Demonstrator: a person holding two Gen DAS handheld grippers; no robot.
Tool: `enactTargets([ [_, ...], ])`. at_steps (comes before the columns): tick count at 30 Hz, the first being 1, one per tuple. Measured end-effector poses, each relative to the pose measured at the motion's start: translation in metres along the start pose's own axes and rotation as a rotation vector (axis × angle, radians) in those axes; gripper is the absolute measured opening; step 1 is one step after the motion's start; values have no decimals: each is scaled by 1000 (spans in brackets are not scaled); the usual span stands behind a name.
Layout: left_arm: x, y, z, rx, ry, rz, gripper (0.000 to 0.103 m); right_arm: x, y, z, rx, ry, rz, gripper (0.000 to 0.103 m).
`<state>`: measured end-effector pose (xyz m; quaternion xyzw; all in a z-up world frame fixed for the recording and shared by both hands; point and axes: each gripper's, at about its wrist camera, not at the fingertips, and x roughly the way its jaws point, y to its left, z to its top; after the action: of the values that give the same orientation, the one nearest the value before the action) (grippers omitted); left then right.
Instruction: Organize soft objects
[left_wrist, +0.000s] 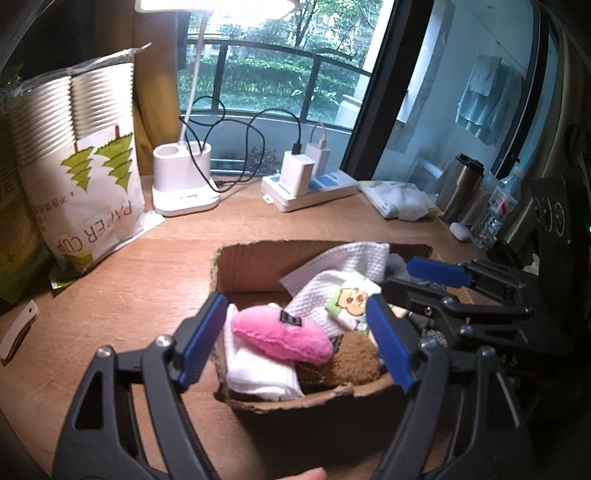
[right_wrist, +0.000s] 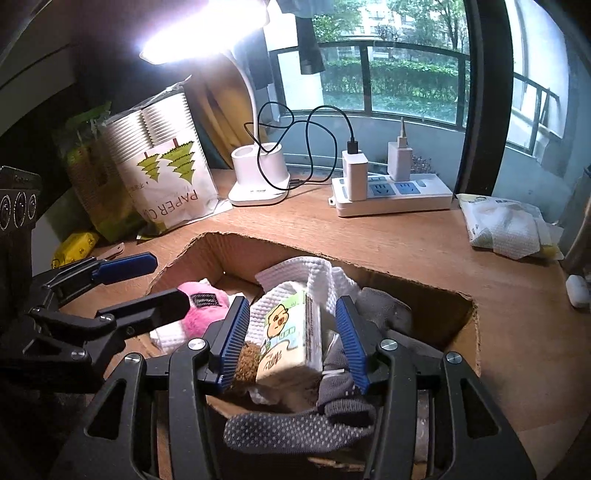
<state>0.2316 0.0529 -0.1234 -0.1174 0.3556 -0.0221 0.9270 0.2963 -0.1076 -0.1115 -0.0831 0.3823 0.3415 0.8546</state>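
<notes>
Worktop (right_wrist: 424, 251) of smooth orange-brown wood carries a torn-edged corrugated cardboard box (right_wrist: 207, 251) stuffed with soft things. Behind it stand a crinkly bag of paper cups (right_wrist: 166, 173), a glossy white lamp base (right_wrist: 258, 177) and a power strip (right_wrist: 399, 195). Inside the box lie a waffle-weave white cloth (right_wrist: 314, 273), a fuzzy pink plush (left_wrist: 284, 338), a brown fleecy toy (left_wrist: 354, 358), a dotted grey sock (right_wrist: 295, 428) draped over the near edge, and a rectangular tissue pack (right_wrist: 291, 339). The right hand-held gripper (right_wrist: 291, 339) brackets that pack with ribbed blue pads; contact is unclear. The left hand-held gripper (left_wrist: 295, 336) is spread wide around the plush.
</notes>
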Motion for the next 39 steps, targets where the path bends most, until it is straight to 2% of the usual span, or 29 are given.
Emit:
enactTargets([
  [17,-45,-14,-21,9,-56,-3,79,-41,17,-24,-9,-28,-34,51],
  [39,-88,-40,-61,61,-79,-27,79,-90,27,-74,23,-62,-83,51],
])
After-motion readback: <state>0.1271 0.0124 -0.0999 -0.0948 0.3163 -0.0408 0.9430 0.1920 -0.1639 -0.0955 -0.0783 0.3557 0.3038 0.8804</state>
